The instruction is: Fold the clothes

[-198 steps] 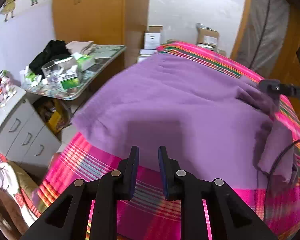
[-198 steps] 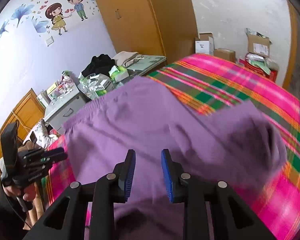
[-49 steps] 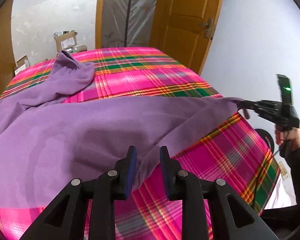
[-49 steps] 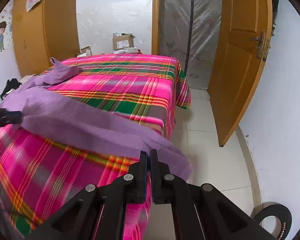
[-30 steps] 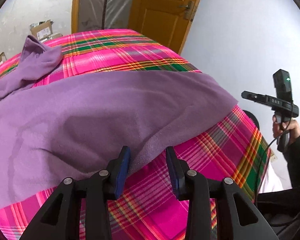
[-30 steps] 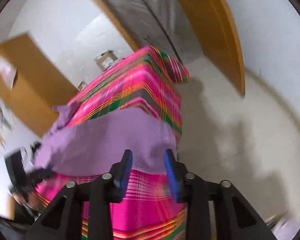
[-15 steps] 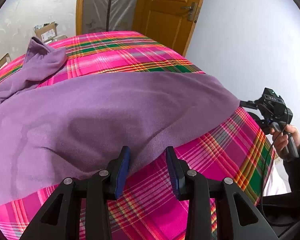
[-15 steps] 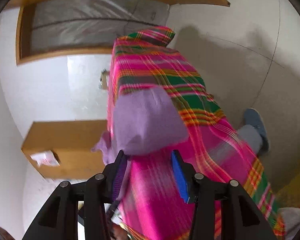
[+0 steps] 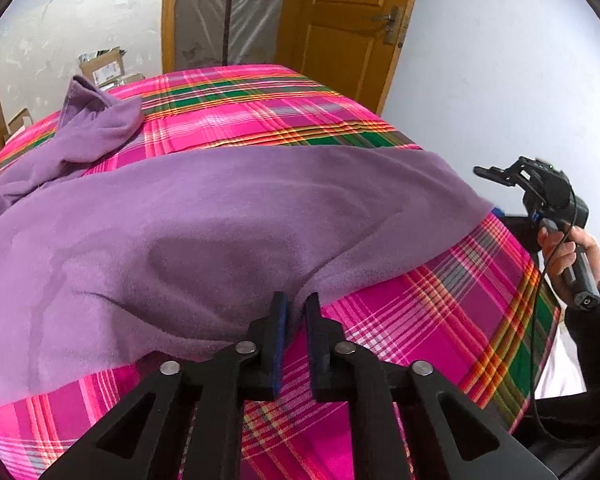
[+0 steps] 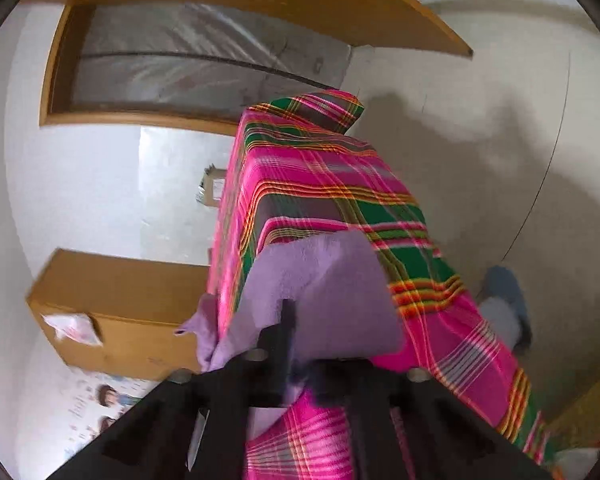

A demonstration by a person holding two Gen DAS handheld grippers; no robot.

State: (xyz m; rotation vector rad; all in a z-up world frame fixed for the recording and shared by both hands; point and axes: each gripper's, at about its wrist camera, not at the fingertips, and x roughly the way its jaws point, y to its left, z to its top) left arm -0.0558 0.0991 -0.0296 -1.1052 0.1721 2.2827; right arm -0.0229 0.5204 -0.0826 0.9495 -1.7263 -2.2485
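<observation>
We see the purple garment (image 9: 204,216) spread wide across the plaid bed (image 9: 260,108), its near hem running along the front edge and one bunched end lying far left, toward the boxes (image 9: 102,66); bare plaid stays free beyond it, up to the door (image 9: 348,20); our left gripper (image 9: 296,312) tilts down at the near hem, its jaws having just closed, cloth pinched between the pads; our right gripper (image 10: 300,344), rolled hard so its view is turned sideways, has just closed too, clamped on the garment's corner (image 10: 320,288) at the bed's end, where floor (image 10: 500,140) lies open; in the left view, the right hand (image 9: 568,248) holds its handle off the bed's right edge.
</observation>
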